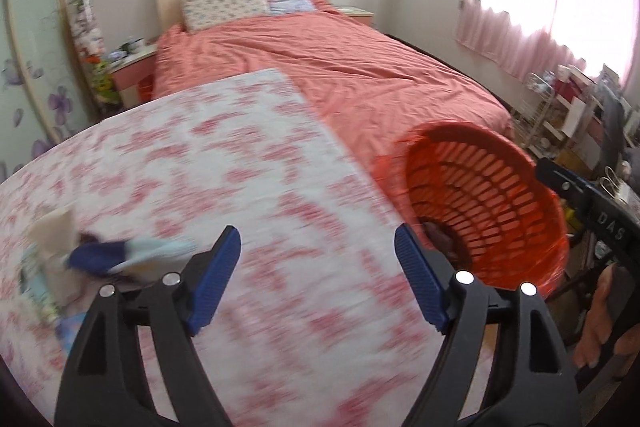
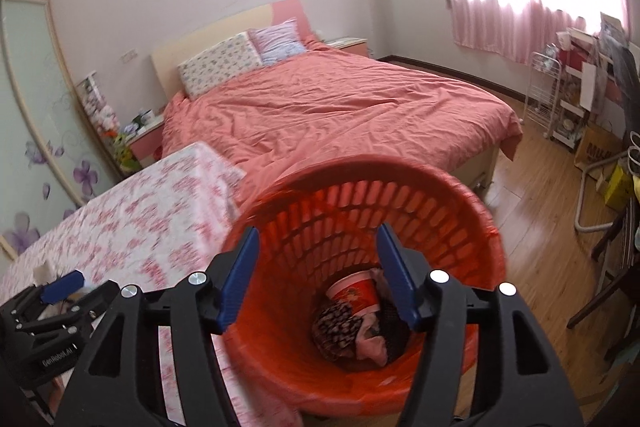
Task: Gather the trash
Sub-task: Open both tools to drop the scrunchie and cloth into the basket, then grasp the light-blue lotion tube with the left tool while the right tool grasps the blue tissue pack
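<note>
1. Clearly the left gripper (image 1: 318, 279) is nearer the litter — its blue-padded fingers stand wide apart, holding nothing, above the table under a pink-and-white floral cloth (image 1: 240, 155).
2. Blurred scraps, a blue-and-white crumpled wrapper (image 1: 128, 255) among them, lie on the cloth just left of the left fingertip; their long axis runs roughly crosswise.
3. The right gripper (image 2: 318, 275) — also spread and empty — hovers over the mouth of the orange slotted plastic basket (image 2: 460, 211), beside the table's right edge, with a red paper cup (image 2: 354, 293) and wrappers already inside.
</note>
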Tool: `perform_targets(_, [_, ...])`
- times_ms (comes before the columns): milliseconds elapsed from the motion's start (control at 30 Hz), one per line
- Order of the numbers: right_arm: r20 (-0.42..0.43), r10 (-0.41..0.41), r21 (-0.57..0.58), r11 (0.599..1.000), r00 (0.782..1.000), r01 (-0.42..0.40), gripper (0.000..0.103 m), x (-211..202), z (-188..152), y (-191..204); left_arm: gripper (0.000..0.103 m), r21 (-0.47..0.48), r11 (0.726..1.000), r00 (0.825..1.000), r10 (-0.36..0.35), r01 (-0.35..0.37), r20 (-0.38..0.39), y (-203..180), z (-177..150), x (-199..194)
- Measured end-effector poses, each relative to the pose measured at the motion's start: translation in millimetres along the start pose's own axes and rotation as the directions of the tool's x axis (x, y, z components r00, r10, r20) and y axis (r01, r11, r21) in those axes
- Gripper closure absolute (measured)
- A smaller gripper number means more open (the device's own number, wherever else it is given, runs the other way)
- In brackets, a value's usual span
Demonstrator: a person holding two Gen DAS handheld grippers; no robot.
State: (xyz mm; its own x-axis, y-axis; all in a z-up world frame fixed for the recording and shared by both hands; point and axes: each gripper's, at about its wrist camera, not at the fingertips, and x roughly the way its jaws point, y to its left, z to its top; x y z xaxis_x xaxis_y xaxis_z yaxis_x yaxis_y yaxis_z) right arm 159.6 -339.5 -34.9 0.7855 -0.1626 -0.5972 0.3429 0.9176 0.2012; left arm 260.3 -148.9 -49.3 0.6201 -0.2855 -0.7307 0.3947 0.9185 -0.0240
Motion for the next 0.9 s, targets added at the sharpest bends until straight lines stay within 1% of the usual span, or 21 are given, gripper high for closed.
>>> perform_targets(167, [-0.022, 0.055, -0.086, 0.995, 0.998, -0.057, 0.042, -7.8, -14.6, 46.7, 0.025, -0.062, 0.993, 0.995, 0.097, -0.096, 0.016, 59.1, -21.5, -27.5])
perform_targets(300, [-0.076, 0.132, -0.165, 0.976, 0.988, -0.143, 0.04, -9.4, -35.0, 98.3, 0.025, -0.135, 0.972, 0.98, 0.197, -0.193, 0.012, 120.2, -44.4, -49.8])
perform_targets(367, [-0.108, 0.165, -0.201, 0.962, 0.98, -0.184, 0.04, -8.5, -47.2, 125.5, 0.025, -0.185, 0.952, 0.969, 0.249, -0.245, -0.003, 155.1, -56.2, -60.0])
perform_targets(467, [-0.164, 0.22, -0.234, 0.938, 0.962, -0.254, 0.04, -5.7, -64.6, 164.1, 0.025, -0.251, 0.918, 0.95, 0.31, -0.307, -0.031, 199.2, -72.5, -71.8])
perform_targets(567, [-0.212, 0.266, -0.262, 0.912, 0.94, -0.317, 0.04, -4.7, -82.2, 202.6, 0.025, -0.288, 0.892, 0.935, 0.351, -0.349, -0.047, 230.0, -86.3, -82.3])
perform_targets(633, [-0.24, 0.291, -0.284, 0.891, 0.926, -0.354, 0.032, -4.5, -95.7, 229.4, 0.025, -0.306, 0.875, 0.924, 0.379, -0.376, -0.053, 247.6, -94.7, -90.2])
perform_targets(733, [-0.281, 0.311, -0.306, 0.868, 0.908, -0.391, 0.027, -0.8, -108.6, 259.9, 0.025, -0.335, 0.855, 0.915, 0.399, -0.396, -0.064, 269.9, -106.1, -99.4])
perform_targets(767, [-0.292, 0.306, -0.314, 0.864, 0.906, -0.393, 0.025, -0.3, -112.5, 266.7, 0.025, -0.344, 0.851, 0.914, 0.399, -0.397, -0.068, 275.8, -109.4, -101.4])
perform_targets(800, [-0.305, 0.298, -0.325, 0.86, 0.904, -0.393, 0.017, 2.3, -116.3, 275.6, 0.025, -0.352, 0.848, 0.914, 0.399, -0.397, -0.07, 280.2, -112.5, -102.8])
perform_targets(833, [-0.313, 0.292, -0.332, 0.858, 0.904, -0.393, 0.013, 3.4, -120.6, 282.2, 0.025, -0.362, 0.845, 0.915, 0.396, -0.394, -0.073, 285.6, -115.9, -104.8])
perform_targets(900, [-0.331, 0.273, -0.353, 0.852, 0.903, -0.387, 0.013, 7.2, -126.1, 295.5, 0.025, -0.373, 0.842, 0.917, 0.392, -0.39, -0.076, 290.0, -119.2, -106.5])
